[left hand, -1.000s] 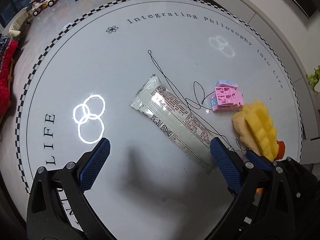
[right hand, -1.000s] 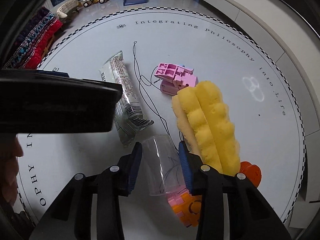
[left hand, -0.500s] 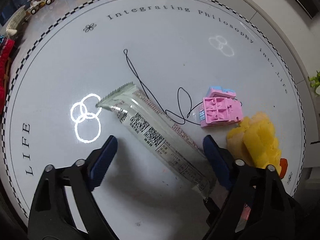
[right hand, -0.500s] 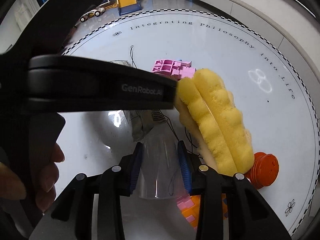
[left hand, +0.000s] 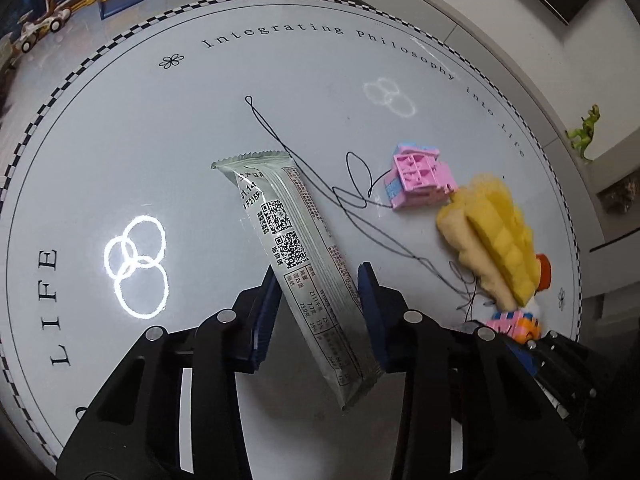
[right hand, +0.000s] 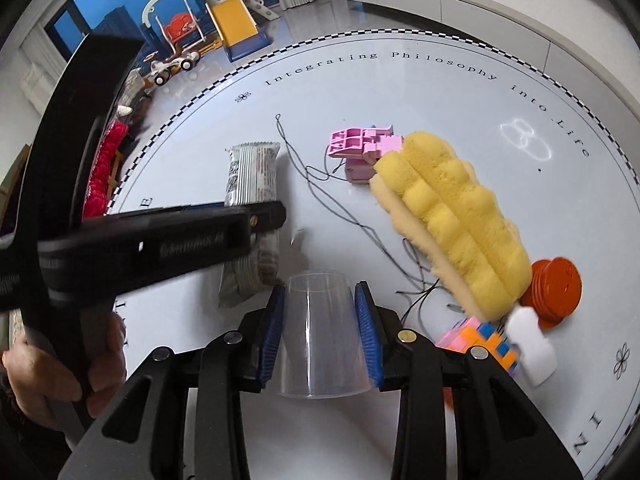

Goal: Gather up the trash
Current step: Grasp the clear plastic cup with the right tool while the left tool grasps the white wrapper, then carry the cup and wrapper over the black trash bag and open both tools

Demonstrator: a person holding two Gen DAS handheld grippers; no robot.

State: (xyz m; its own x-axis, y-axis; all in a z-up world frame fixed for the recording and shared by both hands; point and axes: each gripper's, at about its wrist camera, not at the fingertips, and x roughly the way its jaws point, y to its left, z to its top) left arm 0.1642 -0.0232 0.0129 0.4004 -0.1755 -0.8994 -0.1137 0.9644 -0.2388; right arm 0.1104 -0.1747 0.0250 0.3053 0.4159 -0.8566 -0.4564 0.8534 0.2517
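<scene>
While gripped, wrapper points away.

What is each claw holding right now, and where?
Left claw: silver foil snack wrapper, around its lower half. Right claw: clear plastic cup, by its sides.

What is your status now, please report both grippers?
Left gripper shut on silver wrapper. Right gripper shut on clear plastic cup. Black thread lies loose on table beside yellow sponge; nothing blocks.

There were one wrapper, one clear cup, one yellow sponge, one black thread, one orange lid, and two block toys: one pink at 12 o'clock from the sponge, one mixed at 6 o'clock.
</scene>
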